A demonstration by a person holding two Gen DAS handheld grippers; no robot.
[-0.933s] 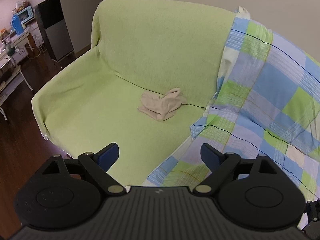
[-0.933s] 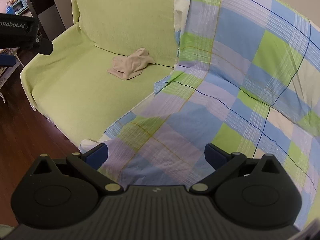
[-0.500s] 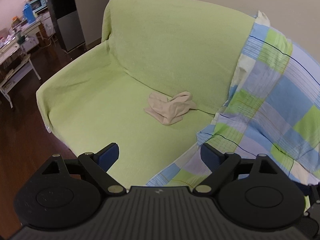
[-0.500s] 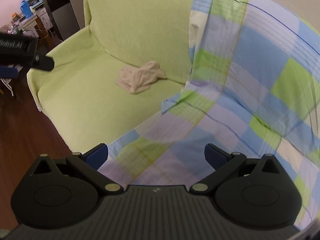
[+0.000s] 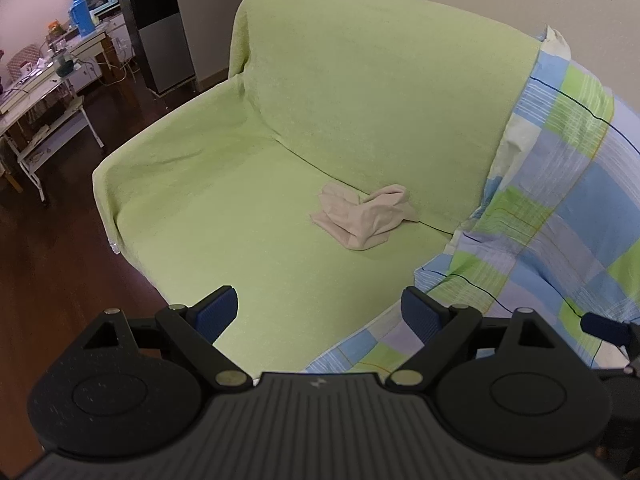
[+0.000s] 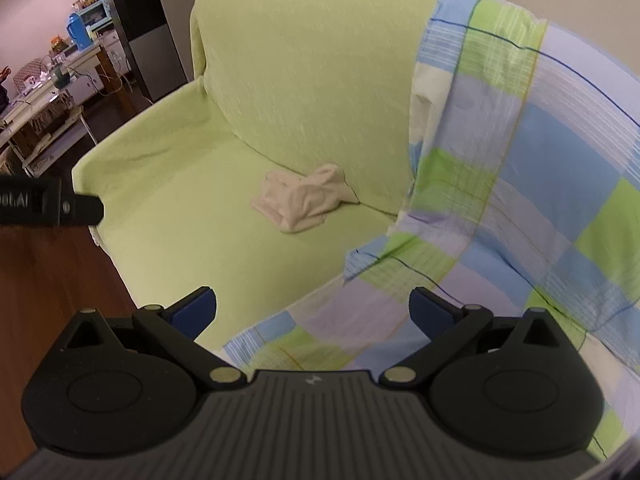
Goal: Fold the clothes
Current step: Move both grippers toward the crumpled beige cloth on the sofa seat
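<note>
Beige crumpled cloth garment (image 5: 366, 216) lies mid-frame on the green-covered sofa (image 5: 224, 216); both wide-jawed empty black grippers, left (image 5: 320, 314) and right (image 6: 312, 310), should approach its outer edges.

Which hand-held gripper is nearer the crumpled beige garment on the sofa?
Roughly equal. Left hand-held gripper faces the beige garment nearly head-on; right hand-held gripper is further right, over the checked sheet. Both open, well short.

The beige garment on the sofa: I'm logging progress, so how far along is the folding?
Nothing looks done: the beige garment lies crumpled near the backrest of the green sofa. Nothing is in hand: the left gripper and right gripper are both open, short of it. The grasping, spreading and folding are all left.
</note>
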